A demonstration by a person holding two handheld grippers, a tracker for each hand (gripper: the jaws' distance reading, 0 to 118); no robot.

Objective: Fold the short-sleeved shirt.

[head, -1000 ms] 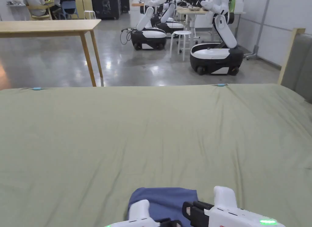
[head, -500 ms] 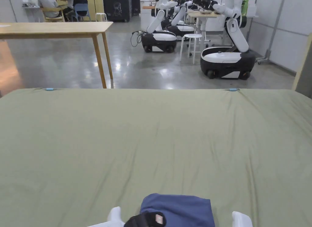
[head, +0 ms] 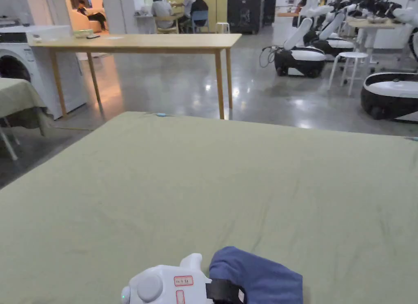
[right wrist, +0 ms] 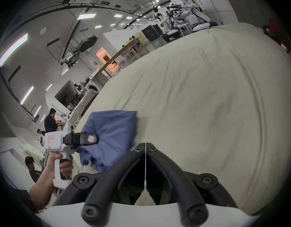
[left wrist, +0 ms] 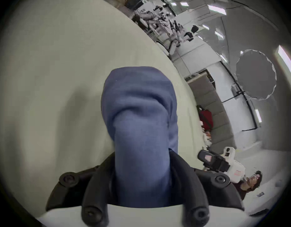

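L gripper (right wrist: 86, 139) is clamped on the blue short-sleeved shirt (left wrist: 138, 109): in the L gripper view the cloth runs between both black jaws and bunches out ahead of them in a folded wad, w/ the green bed sheet (left wrist: 51, 66) under and beyond it. In the head view the same gripper's white body sits at the bottom edge, its black jaw end against the shirt (head: 261, 272), which lies just right of it on the sheet (head: 228, 182). R gripper view: a hand (right wrist: 59, 163) holds the L gripper's handle, off to the left of the R gripper (right wrist: 145, 146); the shirt (right wrist: 112, 132) sits just ahead-left of the R tips, near but apart from them. R gripper's jaws are closed tip to tip w/ nothing between them, over bare sheet (right wrist: 207, 99). L gripper view also catches the R gripper (left wrist: 212, 161) off to the right, past the sheet's edge.

Beyond the far end of the bed, ahead of both grippers: wooden table (head: 138, 41), washing machine (head: 24, 68) at far left, white stool (head: 353, 55), several white-and-black wheeled robots (head: 304, 57), and people seated at a far table (head: 163, 10).
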